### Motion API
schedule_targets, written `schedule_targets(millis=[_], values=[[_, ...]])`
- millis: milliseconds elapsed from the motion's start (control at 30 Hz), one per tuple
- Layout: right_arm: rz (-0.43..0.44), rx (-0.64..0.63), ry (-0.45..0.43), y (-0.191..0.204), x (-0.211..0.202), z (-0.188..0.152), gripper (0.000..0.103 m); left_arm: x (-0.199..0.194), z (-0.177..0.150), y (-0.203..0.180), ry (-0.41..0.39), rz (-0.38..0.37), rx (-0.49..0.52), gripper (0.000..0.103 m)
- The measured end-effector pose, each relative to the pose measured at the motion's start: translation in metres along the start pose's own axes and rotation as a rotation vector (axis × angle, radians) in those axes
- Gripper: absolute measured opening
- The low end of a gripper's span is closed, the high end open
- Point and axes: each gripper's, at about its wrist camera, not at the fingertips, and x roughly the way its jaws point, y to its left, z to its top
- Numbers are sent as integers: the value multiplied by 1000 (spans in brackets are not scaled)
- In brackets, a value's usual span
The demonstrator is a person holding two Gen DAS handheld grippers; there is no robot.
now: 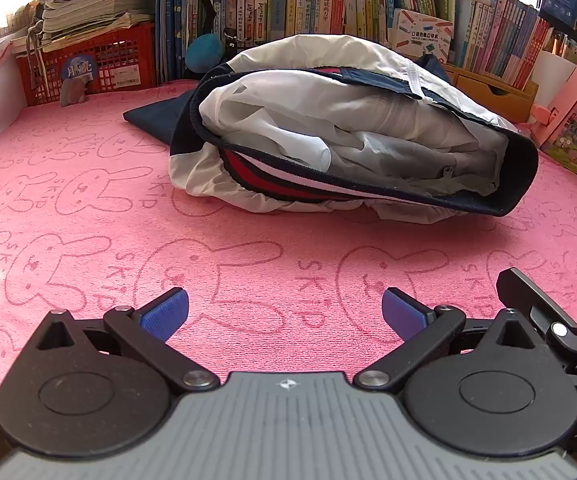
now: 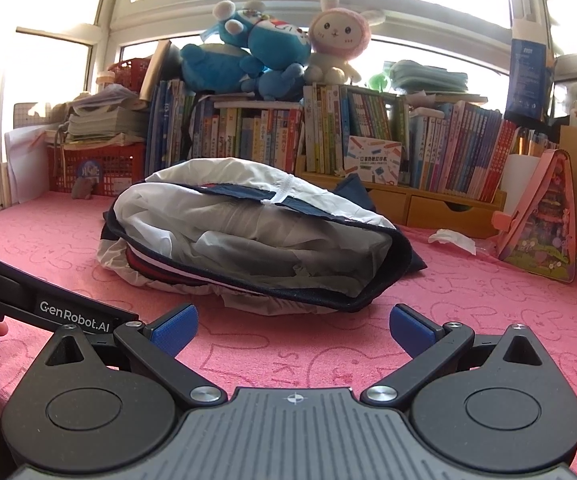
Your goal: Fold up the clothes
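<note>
A white jacket with navy trim and red stripes (image 1: 340,136) lies folded in a bundle on the pink rabbit-print cloth (image 1: 88,240). It also shows in the right wrist view (image 2: 256,240), with its navy hem open toward me. My left gripper (image 1: 284,312) is open and empty, low over the cloth in front of the jacket. My right gripper (image 2: 294,326) is open and empty, just short of the jacket's near edge. The two grippers sit side by side; the right gripper's arm (image 1: 536,304) shows at the left view's right edge.
A row of books (image 2: 328,136) and plush toys (image 2: 272,48) line the back. A red crate (image 1: 88,68) with paper stacks stands back left. A pink triangular case (image 2: 544,220), a wooden drawer unit (image 2: 440,208) and a crumpled tissue (image 2: 452,240) are at right.
</note>
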Motion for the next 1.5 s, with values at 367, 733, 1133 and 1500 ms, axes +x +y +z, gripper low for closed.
schedule_targets(millis=[367, 733, 1133, 1500], values=[[-2, -10, 6, 2, 2, 0, 103, 3, -1, 1, 10, 7, 0, 103], [-5, -16, 14, 3, 2, -1, 103, 4, -2, 1, 21, 12, -1, 103], [-5, -17, 28, 4, 4, -4, 103, 7, -4, 0, 33, 24, 3, 103], [3, -10, 38, 1, 7, -5, 103, 11, -3, 1, 47, -4, -3, 103]])
